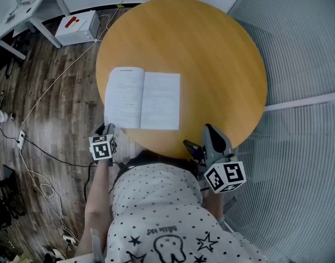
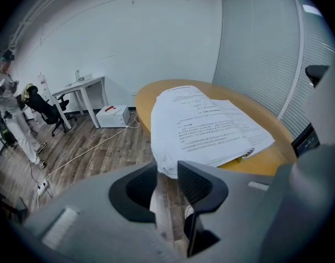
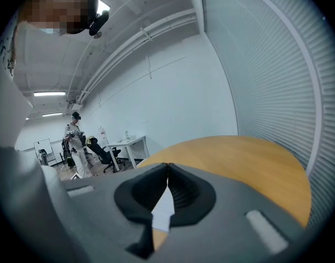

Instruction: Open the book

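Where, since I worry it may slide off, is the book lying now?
The book lies open on the round table, toward its left near edge in the head view, its near-left corner overhanging right in front of the left gripper.

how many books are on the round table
1: an open book lies on the table's near left part, one corner overhanging the edge. None look hidden.

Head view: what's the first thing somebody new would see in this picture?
The open book with white printed pages, lying on the left part of the big round wooden table, close to its near edge. Next come the left gripper by the book's near left corner, jaws apart, and the right gripper at the table's near right edge, jaws together.
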